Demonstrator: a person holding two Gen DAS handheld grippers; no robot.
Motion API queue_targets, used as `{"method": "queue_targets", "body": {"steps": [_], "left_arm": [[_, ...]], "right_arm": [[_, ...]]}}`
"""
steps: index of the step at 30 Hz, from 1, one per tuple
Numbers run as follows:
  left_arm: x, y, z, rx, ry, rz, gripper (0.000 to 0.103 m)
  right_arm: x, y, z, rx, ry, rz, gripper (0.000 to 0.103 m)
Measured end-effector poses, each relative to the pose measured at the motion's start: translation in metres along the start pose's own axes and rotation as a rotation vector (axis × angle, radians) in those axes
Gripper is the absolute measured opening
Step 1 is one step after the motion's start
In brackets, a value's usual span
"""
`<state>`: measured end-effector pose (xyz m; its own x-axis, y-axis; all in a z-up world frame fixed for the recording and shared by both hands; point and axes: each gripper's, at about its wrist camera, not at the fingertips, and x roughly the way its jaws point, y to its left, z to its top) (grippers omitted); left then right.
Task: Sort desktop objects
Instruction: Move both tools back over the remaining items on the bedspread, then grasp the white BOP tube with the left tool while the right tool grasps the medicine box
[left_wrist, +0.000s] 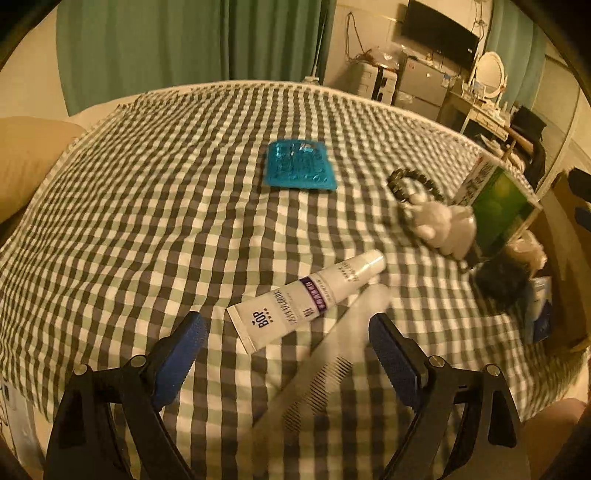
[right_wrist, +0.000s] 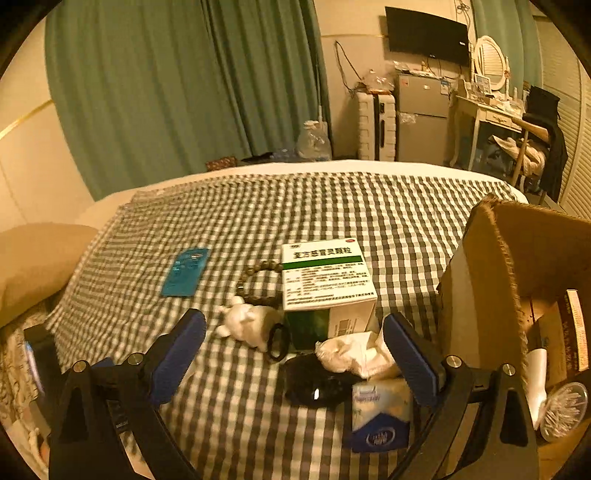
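A clear comb (left_wrist: 325, 365) is lying nearest, between the left gripper's (left_wrist: 288, 328) wide-open, empty jaws, beside a white tube (left_wrist: 306, 299). The right gripper (right_wrist: 293, 332) is gaping empty over a tissue pack (right_wrist: 380, 413). The cardboard box (right_wrist: 491, 258) is holding a swab jar (right_wrist: 563, 410) and a white bottle (right_wrist: 535, 376).

Green curtains (right_wrist: 177, 92), wall television (right_wrist: 426, 35), grey fridge (right_wrist: 423, 118), vanity mirror (right_wrist: 489, 62).

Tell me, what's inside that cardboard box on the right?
In the right wrist view, the cardboard box holds a round clear container of cotton swabs, a white bottle and a printed carton. The box's near wall and the right gripper hide anything else.
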<state>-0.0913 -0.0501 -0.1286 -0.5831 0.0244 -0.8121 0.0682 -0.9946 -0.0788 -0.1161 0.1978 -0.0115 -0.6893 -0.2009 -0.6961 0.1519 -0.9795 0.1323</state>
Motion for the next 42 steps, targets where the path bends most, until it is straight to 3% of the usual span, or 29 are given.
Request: {"method": "queue_targets", "body": {"steps": [3,8,15,16,18,19,22,27,31,36,39,42], "left_arm": [[0.017,0.004,0.001,0.006,0.028,0.002,0.093],[0.03,-0.008,0.005,0.104,0.006,0.028,0.093],[0.04,-0.004,0.015,0.061,0.012,-0.006,0.092],[0.04,-0.004,0.015,0.064,0.008,-0.009,0.085],[0.039,-0.009,0.016,0.099,-0.001,-0.01,0.066],[0.037,-0.012,0.014,0.122,-0.008,-0.011,0.057],[0.033,-0.018,0.013,0.162,-0.016,-0.032,0.043],[0.028,-0.017,0.012,0.148,-0.021,-0.044,0.033],[0.025,-0.011,0.013,0.111,-0.013,-0.066,0.032],[0.02,0.004,0.01,0.011,0.012,-0.113,0.032],[0.01,0.02,0.011,-0.106,0.021,-0.182,0.027],[-0.003,0.026,0.012,-0.129,-0.004,-0.173,0.022]], "right_arm": [[0.021,-0.002,0.004,-0.018,0.019,-0.024,0.097],[0.045,-0.002,0.009,-0.085,0.028,-0.094,0.097],[0.077,-0.015,0.006,-0.043,0.073,-0.094,0.097],[0.079,-0.016,0.003,-0.032,0.076,-0.089,0.097],[0.081,-0.021,-0.004,0.008,0.089,-0.059,0.078],[0.08,-0.024,-0.006,0.03,0.088,-0.049,0.078],[0.076,-0.023,-0.008,0.039,0.076,-0.038,0.077],[0.061,-0.025,-0.009,0.063,0.053,-0.016,0.077],[0.05,-0.02,-0.009,0.052,0.035,-0.009,0.077],[0.034,-0.009,-0.009,0.037,0.011,0.003,0.077],[0.025,-0.001,-0.01,0.025,0.002,0.011,0.077],[0.011,0.006,-0.009,0.018,-0.01,0.031,0.077]]}}
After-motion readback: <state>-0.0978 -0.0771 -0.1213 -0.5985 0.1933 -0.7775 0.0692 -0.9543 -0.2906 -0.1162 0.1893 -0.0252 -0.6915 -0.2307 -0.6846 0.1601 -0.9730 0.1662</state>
